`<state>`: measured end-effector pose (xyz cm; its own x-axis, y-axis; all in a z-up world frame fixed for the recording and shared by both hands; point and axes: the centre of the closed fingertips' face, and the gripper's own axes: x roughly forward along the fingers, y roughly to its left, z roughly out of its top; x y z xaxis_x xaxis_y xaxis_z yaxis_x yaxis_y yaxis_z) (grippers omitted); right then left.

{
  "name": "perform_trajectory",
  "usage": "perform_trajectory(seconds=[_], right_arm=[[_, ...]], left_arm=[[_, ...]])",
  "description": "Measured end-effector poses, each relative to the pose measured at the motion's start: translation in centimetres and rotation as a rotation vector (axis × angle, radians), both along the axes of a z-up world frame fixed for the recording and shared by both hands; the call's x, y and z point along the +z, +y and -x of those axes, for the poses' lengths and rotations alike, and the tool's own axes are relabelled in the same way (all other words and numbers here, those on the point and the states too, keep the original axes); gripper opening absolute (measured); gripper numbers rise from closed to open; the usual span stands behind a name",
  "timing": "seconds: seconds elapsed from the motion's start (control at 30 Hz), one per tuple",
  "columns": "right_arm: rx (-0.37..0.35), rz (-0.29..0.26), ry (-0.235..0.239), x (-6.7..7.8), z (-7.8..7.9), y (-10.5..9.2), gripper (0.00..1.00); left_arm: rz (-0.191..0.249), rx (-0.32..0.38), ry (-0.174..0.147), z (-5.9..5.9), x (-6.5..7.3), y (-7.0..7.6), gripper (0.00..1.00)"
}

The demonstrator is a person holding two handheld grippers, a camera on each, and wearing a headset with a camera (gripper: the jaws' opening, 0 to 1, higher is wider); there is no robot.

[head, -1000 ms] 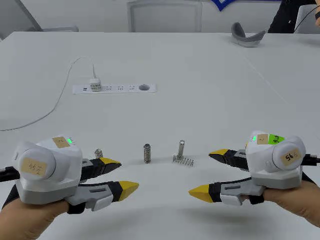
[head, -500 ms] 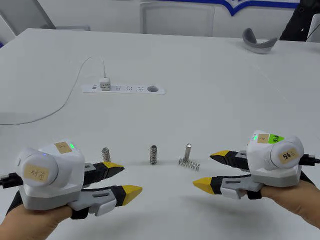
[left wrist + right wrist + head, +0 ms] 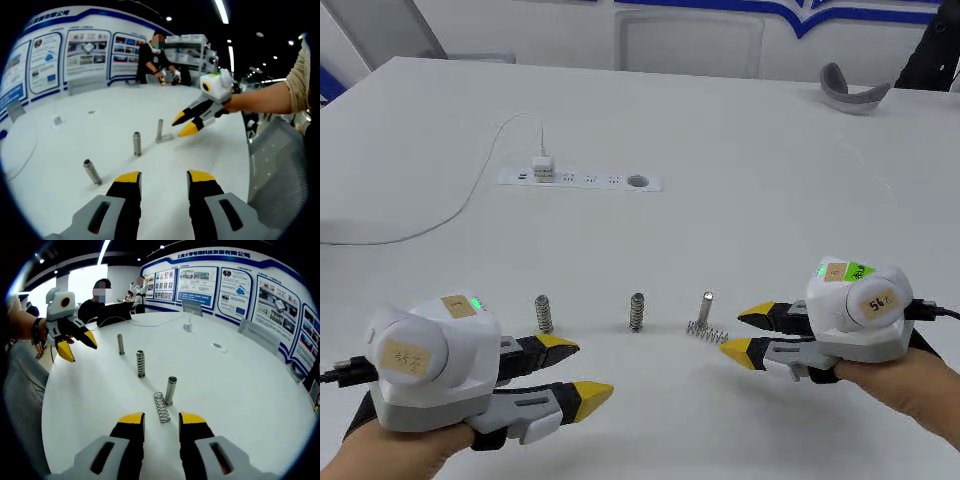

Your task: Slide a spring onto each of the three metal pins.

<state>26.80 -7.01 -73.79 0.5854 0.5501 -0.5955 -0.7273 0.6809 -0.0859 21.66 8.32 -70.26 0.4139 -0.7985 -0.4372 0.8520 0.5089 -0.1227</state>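
Note:
Three metal pins stand in a row on the white table. The left pin and the middle pin each carry a spring. The right pin is bare, and a loose spring lies flat at its foot. My right gripper is open just right of that spring, its jaws fairly close together and nothing between them. In the right gripper view the loose spring lies just ahead of the right gripper, beside the bare pin. My left gripper is open in front of the left pin, holding nothing.
A white power strip with a plugged-in charger and a cable lies further back. A grey curved band rests at the far right. People sit at the far side of the table.
The right gripper's jaws have narrowed and it has come slightly closer to the loose spring. The head camera has shifted. The pins and springs have stayed put.

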Motion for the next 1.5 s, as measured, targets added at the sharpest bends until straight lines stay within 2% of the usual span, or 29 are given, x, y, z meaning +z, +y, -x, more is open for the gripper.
perform_trajectory(seconds=[0.33, 0.53, 0.93, 1.23, 1.5], right_arm=[[0.019, 0.007, 0.038, -1.0, -0.6, 0.4, 0.21], [0.044, 0.037, 0.057, -1.8, -0.8, 0.4, 0.18], [0.081, 0.049, 0.093, -2.4, -0.9, 0.8, 0.14], [0.094, 0.052, 0.122, -2.7, -0.6, 0.8, 0.12], [0.117, 0.072, 0.134, -2.7, 0.4, 0.8, 0.12]], left_arm=[[0.009, -0.002, -0.001, 0.3, 0.1, -0.5, 0.36], [0.002, -0.004, 0.000, 0.3, -0.1, -0.4, 0.35], [-0.003, -0.008, 0.004, 0.4, -0.3, -0.6, 0.33], [-0.003, -0.014, 0.005, 0.4, -0.3, -0.9, 0.32], [-0.013, -0.032, 0.005, 0.4, -0.7, -1.4, 0.31]])
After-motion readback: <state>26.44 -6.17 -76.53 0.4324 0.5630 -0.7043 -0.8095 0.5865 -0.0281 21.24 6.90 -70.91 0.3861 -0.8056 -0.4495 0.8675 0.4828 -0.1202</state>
